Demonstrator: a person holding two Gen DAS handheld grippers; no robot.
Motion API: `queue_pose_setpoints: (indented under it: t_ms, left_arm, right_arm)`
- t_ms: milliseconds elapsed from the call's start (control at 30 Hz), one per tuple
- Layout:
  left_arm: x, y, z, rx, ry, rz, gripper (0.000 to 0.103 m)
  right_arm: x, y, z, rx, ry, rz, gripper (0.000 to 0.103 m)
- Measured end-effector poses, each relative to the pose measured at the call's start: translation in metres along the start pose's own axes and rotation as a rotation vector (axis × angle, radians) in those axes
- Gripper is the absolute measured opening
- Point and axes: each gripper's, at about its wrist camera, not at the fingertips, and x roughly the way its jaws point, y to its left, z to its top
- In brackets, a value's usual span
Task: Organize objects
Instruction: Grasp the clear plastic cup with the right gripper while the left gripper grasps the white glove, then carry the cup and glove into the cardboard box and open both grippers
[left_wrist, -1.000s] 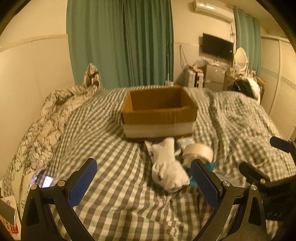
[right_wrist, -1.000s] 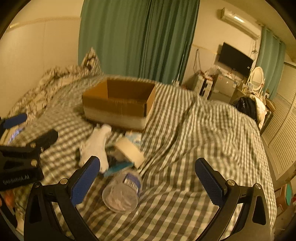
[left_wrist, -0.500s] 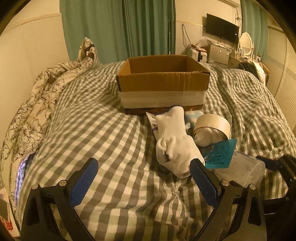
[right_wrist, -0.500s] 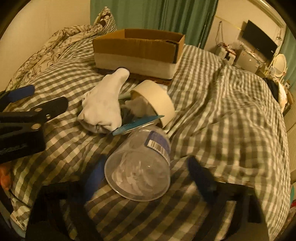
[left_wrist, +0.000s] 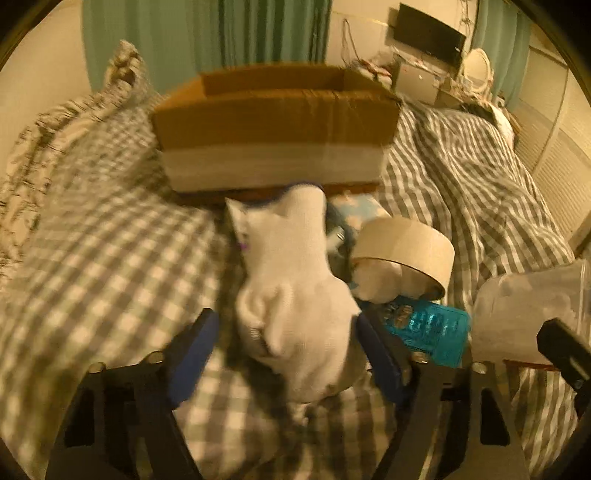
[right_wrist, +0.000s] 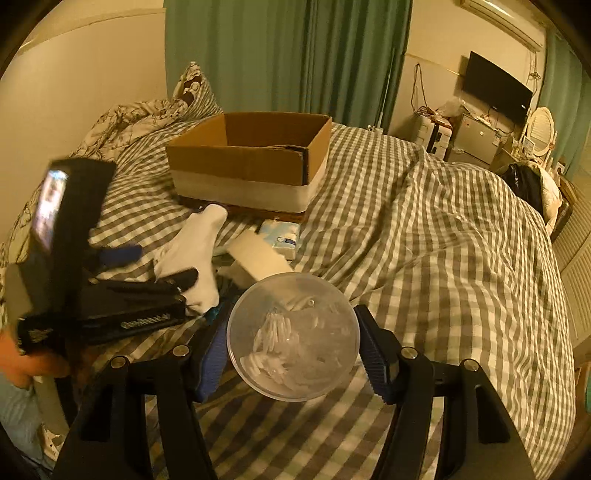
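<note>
Checked grey-and-white bedding (right_wrist: 424, 240) covers the bed that serves as the work surface, with green curtains and a television behind it. Toward the head of the bed sits an open cardboard box (right_wrist: 251, 162), its top flaps out of the way, which makes it the likely destination for the loose things heaped just in front of it.

That heap lies between the box and the two tools: a white sock (left_wrist: 295, 284), a roll of tape (left_wrist: 406, 251) tipped on its edge against the sock, a teal packet (left_wrist: 424, 325) beneath them, and a pale blue tissue pack (right_wrist: 280, 236) close to the box's front wall.

On the left, the claw (left_wrist: 284, 350) straddles the sock's bunched end with its blue pads on either side. It looks partly closed, but the blur hides whether the pads press the fabric yet, so I cannot tell if it has a hold. Soft cloth will squash (a grip low on the bundle should keep it from slipping out).

Over on the right, the claw (right_wrist: 291, 350) is clamped around a clear plastic container (right_wrist: 293, 336), one pad on each side of its round wall, its mouth facing the camera and small white items visible inside. Held level like this, the contents seem less apt to spill on the way to the box.
</note>
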Motion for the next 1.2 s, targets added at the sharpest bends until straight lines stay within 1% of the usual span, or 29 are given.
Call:
queue_pose_setpoints:
  t_ms: [33,67,133,200,367,433,533,633,700,800,900,967,1000,1133,1200]
  left_arm:
    - [0.002,-0.003,-0.001,0.007,0.008,-0.012,0.062]
    - [0.002,-0.005,-0.003,0.020,0.010,-0.012,0.060]
    - [-0.004,-0.006,-0.005,0.033,-0.004,-0.016,0.049]
    - [-0.013,-0.004,-0.006,0.028,-0.019,-0.021,0.045]
    - [-0.054,0.003,-0.002,0.026,-0.100,-0.014,0.044]
    - [-0.072,0.007,0.006,0.023,-0.141,-0.015,0.044]
    - [-0.093,0.011,0.022,0.024,-0.190,-0.015,0.044]
    - [-0.112,0.016,0.043,0.027,-0.240,-0.017,0.044]
    - [-0.119,0.020,0.058,0.025,-0.268,-0.015,0.044]
    - [-0.123,0.029,0.084,0.017,-0.300,-0.001,0.044]
    - [-0.119,0.039,0.113,0.004,-0.320,0.011,0.044]
    - [-0.112,0.047,0.135,-0.003,-0.329,0.017,0.044]
    - [-0.109,0.047,0.141,-0.004,-0.331,0.021,0.044]
    - [-0.084,0.056,0.178,0.000,-0.334,0.036,0.044]
    - [-0.070,0.057,0.190,0.002,-0.329,0.041,0.044]
  right_arm:
    - [0.001,-0.001,0.000,0.004,0.003,0.003,0.063]
    - [0.001,-0.002,0.000,0.008,0.004,0.004,0.062]
    - [-0.001,-0.002,0.000,0.009,0.000,0.005,0.062]
    - [-0.006,-0.002,0.002,0.006,-0.012,0.002,0.062]
    - [-0.033,-0.002,0.011,-0.006,-0.080,-0.011,0.062]
    - [-0.045,-0.001,0.018,-0.015,-0.114,-0.020,0.062]
    - [-0.061,-0.002,0.031,-0.021,-0.158,-0.010,0.062]
    - [-0.071,-0.001,0.053,-0.038,-0.195,0.003,0.062]
    - [-0.073,0.000,0.074,-0.049,-0.219,0.022,0.062]
    - [-0.071,0.004,0.102,-0.068,-0.252,0.039,0.062]
    - [-0.062,0.007,0.135,-0.077,-0.273,0.056,0.062]
    - [-0.050,0.009,0.158,-0.075,-0.278,0.074,0.062]
    - [-0.041,0.009,0.170,-0.073,-0.278,0.081,0.062]
    - [-0.009,0.010,0.207,-0.064,-0.271,0.104,0.062]
    - [0.011,0.008,0.222,-0.052,-0.260,0.123,0.062]
